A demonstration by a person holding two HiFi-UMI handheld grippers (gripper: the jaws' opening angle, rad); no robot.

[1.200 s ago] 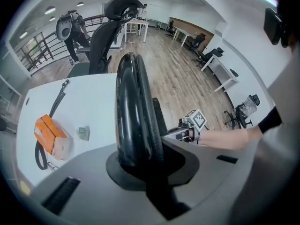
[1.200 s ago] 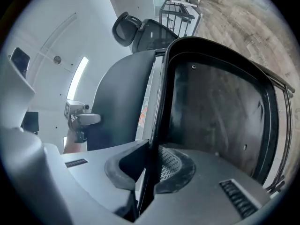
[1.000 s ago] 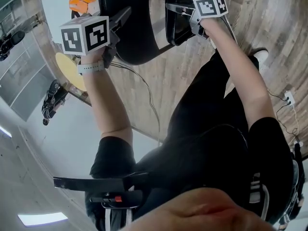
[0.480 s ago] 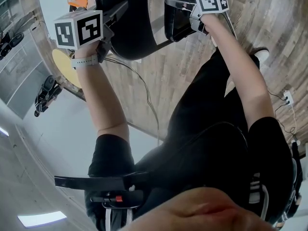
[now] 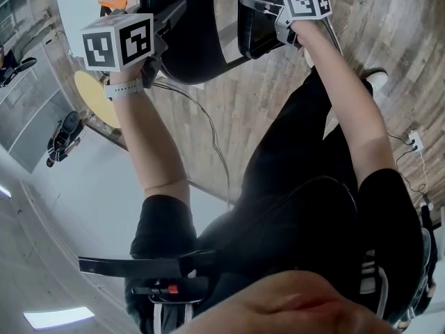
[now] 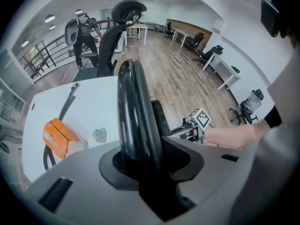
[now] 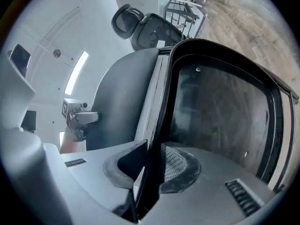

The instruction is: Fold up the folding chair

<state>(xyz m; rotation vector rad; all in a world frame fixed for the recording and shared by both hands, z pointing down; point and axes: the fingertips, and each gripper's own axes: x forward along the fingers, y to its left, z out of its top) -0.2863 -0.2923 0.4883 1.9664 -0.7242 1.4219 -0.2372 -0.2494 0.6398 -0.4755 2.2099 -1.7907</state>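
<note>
The black folding chair stands at the top of the head view as two panels close together, a rounded one (image 5: 195,40) and a framed one (image 5: 254,37). My left gripper (image 5: 170,21) points steeply down over the rounded panel's thick rim (image 6: 133,107). Its jaws (image 6: 150,161) are opening, and the rim stands between them with a gap at the right pad. My right gripper (image 5: 256,9) lies level, shut on the thin edge of the framed panel (image 7: 220,111). That edge runs into the narrow slot between its jaws (image 7: 150,172).
A white table (image 6: 93,107) with an orange pack (image 6: 58,137) stands left of the chair. An office chair (image 6: 115,36) and a person (image 6: 84,32) are behind it. A cable (image 5: 208,131) runs over the wood floor, with a power strip (image 5: 417,141) at the right.
My left gripper has shifted a little toward the upper left of the head view, along the rounded panel. The right gripper and its panel have stayed put.
</note>
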